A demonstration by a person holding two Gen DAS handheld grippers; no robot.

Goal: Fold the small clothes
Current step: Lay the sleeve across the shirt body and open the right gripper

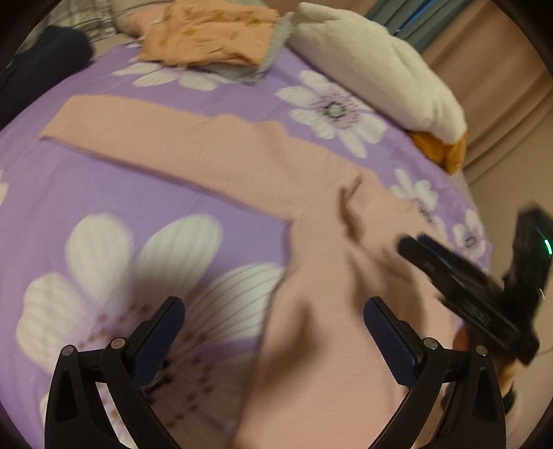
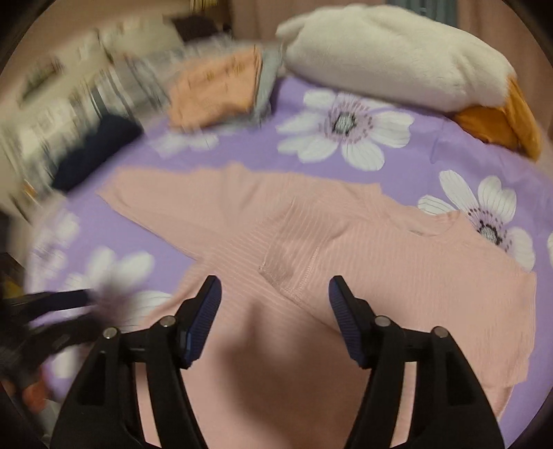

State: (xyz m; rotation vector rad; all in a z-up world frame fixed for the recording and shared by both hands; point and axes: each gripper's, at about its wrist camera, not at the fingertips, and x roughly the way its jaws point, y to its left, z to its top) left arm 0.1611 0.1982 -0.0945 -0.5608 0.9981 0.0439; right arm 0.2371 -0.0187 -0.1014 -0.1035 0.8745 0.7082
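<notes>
On the bed (image 2: 242, 138), near its front edge, we see the pink top (image 2: 397, 269) lying flat, light and limp, best pinched at the sleeve cuff (image 2: 287, 279) by our spread, empty right gripper (image 2: 274, 300) while the left gripper (image 1: 273, 321) is spread too.

No writing, label, brand or number is legible on anything in view.

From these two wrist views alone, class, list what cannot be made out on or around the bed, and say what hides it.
- Pink top: its lower part is cut off by the bottom edge and the right gripper in the right wrist view.
- Left gripper: in the right wrist view, only a motion-blurred dark shape at the left edge.
- Dark garment: cut by the lens rim in the left wrist view, blurred in the other; type unclear.
- Grey item: mostly under the orange folded cloth.
</notes>
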